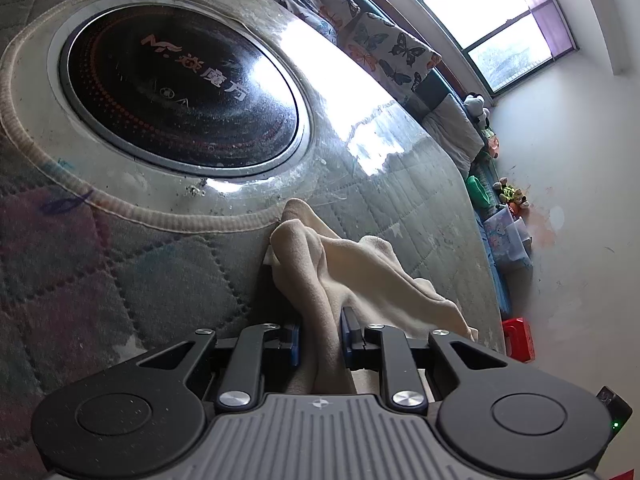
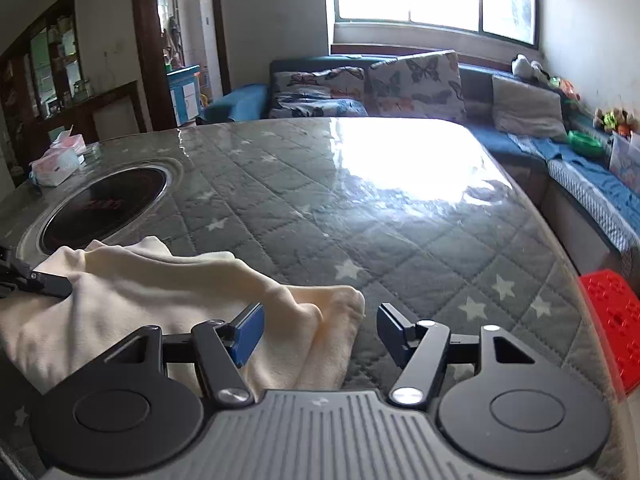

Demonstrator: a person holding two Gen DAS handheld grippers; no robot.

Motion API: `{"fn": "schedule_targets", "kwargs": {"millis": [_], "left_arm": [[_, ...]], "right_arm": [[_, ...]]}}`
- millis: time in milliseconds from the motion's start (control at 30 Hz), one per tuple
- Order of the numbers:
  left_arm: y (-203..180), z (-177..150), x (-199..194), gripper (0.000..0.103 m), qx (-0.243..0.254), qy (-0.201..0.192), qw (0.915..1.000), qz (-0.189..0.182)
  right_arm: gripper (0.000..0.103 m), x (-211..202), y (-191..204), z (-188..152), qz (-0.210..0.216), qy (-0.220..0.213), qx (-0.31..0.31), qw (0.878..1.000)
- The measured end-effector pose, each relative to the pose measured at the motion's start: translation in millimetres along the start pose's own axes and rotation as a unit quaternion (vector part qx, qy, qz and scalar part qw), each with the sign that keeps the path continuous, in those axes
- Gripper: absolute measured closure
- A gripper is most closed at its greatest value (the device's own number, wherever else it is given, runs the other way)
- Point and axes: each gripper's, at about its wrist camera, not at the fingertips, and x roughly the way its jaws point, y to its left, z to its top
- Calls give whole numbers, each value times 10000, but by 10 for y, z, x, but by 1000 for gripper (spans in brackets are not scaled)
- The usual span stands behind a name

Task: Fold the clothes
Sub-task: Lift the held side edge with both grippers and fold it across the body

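Note:
A cream cloth garment (image 2: 168,292) lies bunched on the quilted grey table cover (image 2: 360,216). In the left wrist view my left gripper (image 1: 320,338) is shut on a fold of the cream garment (image 1: 320,272), which drapes forward over the table. In the right wrist view my right gripper (image 2: 320,332) is open, its blue-padded fingers either side of the garment's near right corner, which lies between them. The left gripper's black finger (image 2: 44,282) shows at the far left, on the cloth.
A round black induction cooktop (image 1: 180,88) is set into the table, just left of the cloth; it also shows in the right wrist view (image 2: 104,208). A tissue pack (image 2: 56,160) sits far left. A sofa with butterfly cushions (image 2: 416,80) lies behind; a red stool (image 2: 616,320) stands right.

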Motion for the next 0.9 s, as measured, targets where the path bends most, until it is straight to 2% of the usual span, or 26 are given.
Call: {"fn": "schedule_targets", "kwargs": {"millis": [267, 467, 700, 733, 900], "left_arm": [[-9, 22, 18, 82, 99, 3, 9999, 19], [-19, 44, 14, 82, 244, -21, 9997, 65], [-56, 38, 21, 82, 509, -97, 9986, 136], [-71, 39, 12, 82, 568, -124, 9982, 152], [-196, 88, -52, 86, 915, -273, 9953, 155]], "right_arm": [[41, 75, -20, -75, 159, 125, 234, 9995], [46, 98, 15, -82, 257, 142, 315, 9991], [74, 61, 71, -90, 397, 95, 383, 9984], [85, 51, 86, -87, 392, 70, 373, 9985], [90, -41, 146, -50, 405, -116, 298, 9987]]}}
